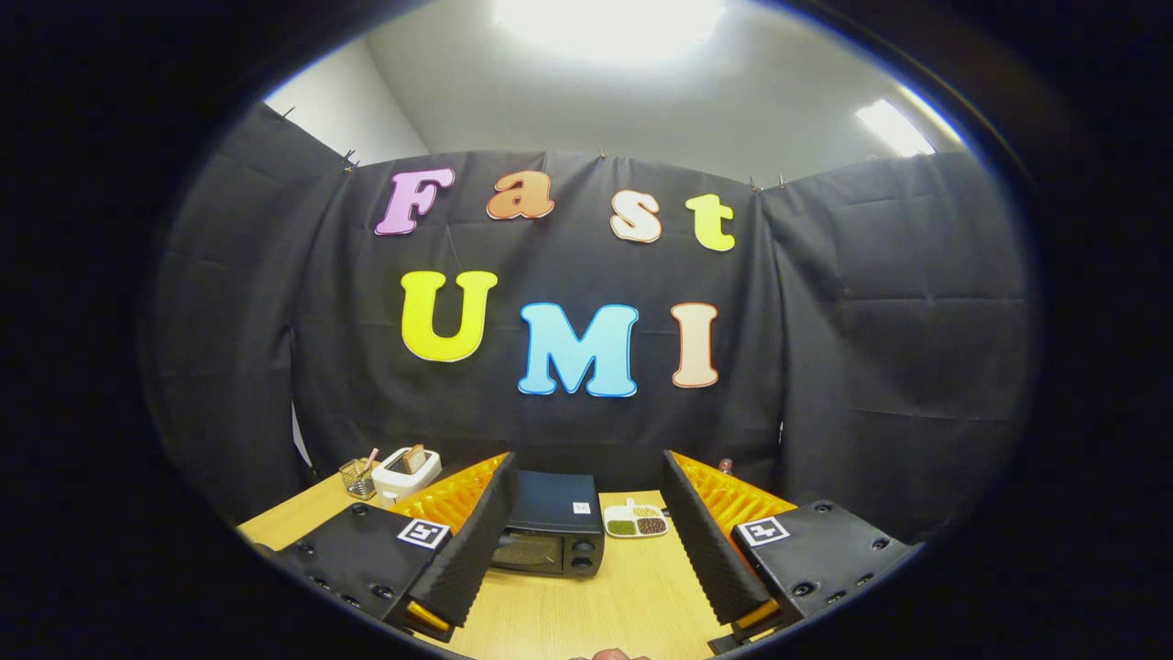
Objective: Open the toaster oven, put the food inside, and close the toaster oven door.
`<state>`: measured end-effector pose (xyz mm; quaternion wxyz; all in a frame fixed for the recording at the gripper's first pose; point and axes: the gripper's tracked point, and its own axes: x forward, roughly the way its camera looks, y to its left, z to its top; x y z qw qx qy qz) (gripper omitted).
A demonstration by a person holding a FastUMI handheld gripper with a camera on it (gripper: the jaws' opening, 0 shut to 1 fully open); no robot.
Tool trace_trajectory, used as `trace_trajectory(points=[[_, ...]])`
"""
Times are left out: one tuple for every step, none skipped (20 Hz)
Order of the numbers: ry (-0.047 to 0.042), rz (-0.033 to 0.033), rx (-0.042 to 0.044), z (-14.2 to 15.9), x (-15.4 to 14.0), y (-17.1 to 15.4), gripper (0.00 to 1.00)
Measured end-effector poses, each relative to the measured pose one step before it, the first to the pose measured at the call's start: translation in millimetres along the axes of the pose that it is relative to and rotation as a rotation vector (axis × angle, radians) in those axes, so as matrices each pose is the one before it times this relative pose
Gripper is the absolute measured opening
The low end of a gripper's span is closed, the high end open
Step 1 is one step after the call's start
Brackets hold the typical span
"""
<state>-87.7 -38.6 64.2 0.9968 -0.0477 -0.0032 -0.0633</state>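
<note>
Two fingers of my tool [586,550] stand wide apart, nothing between their tips but bare wood, so I read it as open and holding nothing; each finger carries a square black-and-white marker on its housing; the tool hangs above the wooden surface [632,600] without touching anything on it.

Dead ahead, at 12 o'clock from the tool and between the two fingers, sits the toaster oven [550,533]; it is black, its glass door faces me and is shut, and two knobs stand one above the other at the door's right; my left finger covers the oven's left end. Just beside the oven, at about 1 o'clock, lies a white divided dish [635,522] with green, brown and yellowish food in separate compartments; it is close to the oven, though I cannot tell whether they touch.

Farther off at 10 o'clock, beyond the left finger, a white pop-up toaster [406,471] holds a slice of bread upright in its slot; just left of it stands a wire cup [356,478] with a few sticks in it.
</note>
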Motion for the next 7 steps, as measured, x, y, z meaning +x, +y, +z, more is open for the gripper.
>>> trace_trajectory(points=[[0.00868,0.00112,-0.00383,-2.81,-4.53,-0.61,0.98],[0.00992,0.00462,-0.00392,-1.67,0.48,-3.3,0.98],[0.01126,0.00094,-0.00907,-1.66,1.88,-1.65,0.98],[0.00684,-0.00144,-0.00992,0.96,2.75,-2.51,0.98],[0.00361,-0.00237,-0.00493,1.3,2.02,-0.2,0.98],[0.00184,0.00301,0.00462,2.0,1.45,1.36,0.98],[0.00264,0.00811,0.00874,0.76,3.16,3.37,0.98]])
